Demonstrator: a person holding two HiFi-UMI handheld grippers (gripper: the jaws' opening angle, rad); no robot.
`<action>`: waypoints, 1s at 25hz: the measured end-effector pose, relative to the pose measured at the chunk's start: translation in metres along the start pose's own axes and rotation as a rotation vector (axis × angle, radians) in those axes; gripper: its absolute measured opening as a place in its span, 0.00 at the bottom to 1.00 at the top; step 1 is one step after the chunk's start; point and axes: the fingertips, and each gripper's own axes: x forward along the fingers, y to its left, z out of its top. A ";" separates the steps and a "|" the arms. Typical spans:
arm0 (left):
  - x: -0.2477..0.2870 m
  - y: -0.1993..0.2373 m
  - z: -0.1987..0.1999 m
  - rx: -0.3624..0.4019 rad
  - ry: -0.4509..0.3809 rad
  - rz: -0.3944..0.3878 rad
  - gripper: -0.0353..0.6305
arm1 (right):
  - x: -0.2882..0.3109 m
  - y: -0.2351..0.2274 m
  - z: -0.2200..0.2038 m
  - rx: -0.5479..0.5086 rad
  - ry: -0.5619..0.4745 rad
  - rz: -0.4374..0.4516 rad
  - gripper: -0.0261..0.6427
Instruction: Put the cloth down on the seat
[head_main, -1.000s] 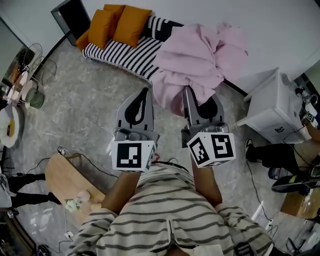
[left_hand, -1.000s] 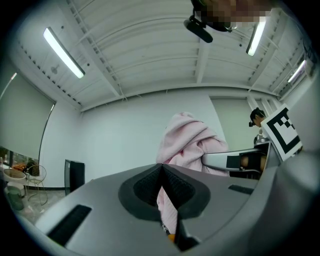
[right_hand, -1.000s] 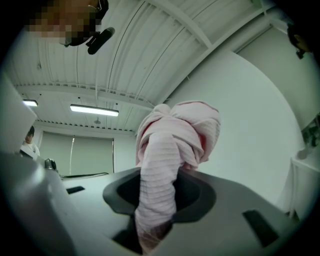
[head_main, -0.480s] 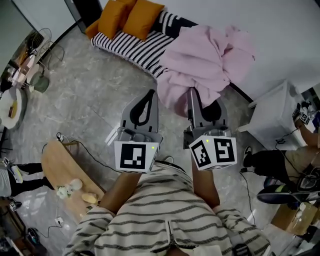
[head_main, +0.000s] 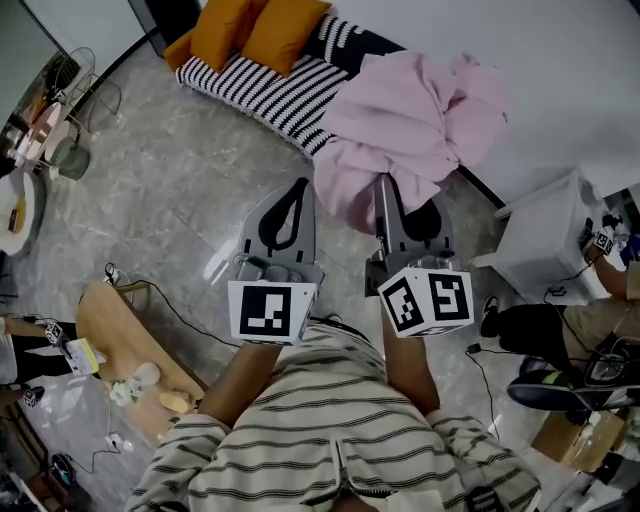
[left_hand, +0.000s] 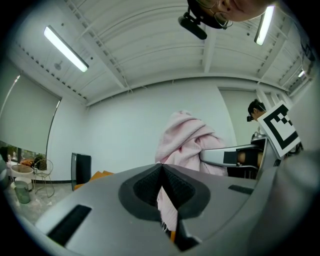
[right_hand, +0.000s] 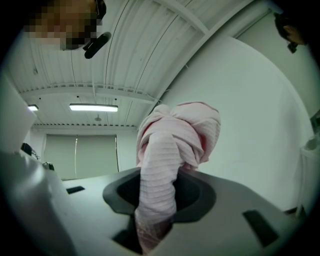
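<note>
The cloth (head_main: 410, 120) is light pink. The seat (head_main: 270, 90) has black and white stripes, with orange cushions (head_main: 255, 30) at the upper left. The floor (head_main: 170, 190) is grey and marbled. The shirt (head_main: 330, 420) has dark stripes.

Cloth (head_main: 410, 120): soft pink textile, matt, with a fine ribbed weave that shows plainly in the right gripper view. Seat (head_main: 265, 95): black-and-white striped fabric cover, matt, knit-like. Cushions (head_main: 255, 30): orange cloth, matt. Floor (head_main: 170, 190): grey marbled stone or tile, polished, with patches of glare. Left hand-held gripper (head_main: 300, 186) and right hand-held gripper (head_main: 384, 180): smooth matt grey plastic shells; pads (left_hand: 147, 187) dark and finely textured. Low board (head_main: 115, 335): pale wood, smooth.
</note>
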 end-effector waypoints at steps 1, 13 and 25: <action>0.006 0.001 -0.002 -0.006 -0.002 -0.001 0.06 | 0.004 -0.003 -0.002 0.001 0.002 0.001 0.27; 0.137 0.111 -0.009 -0.066 -0.016 -0.034 0.06 | 0.166 -0.013 -0.024 -0.006 0.032 -0.044 0.27; 0.266 0.205 -0.032 -0.130 0.029 -0.137 0.06 | 0.321 -0.030 -0.045 -0.010 0.066 -0.130 0.27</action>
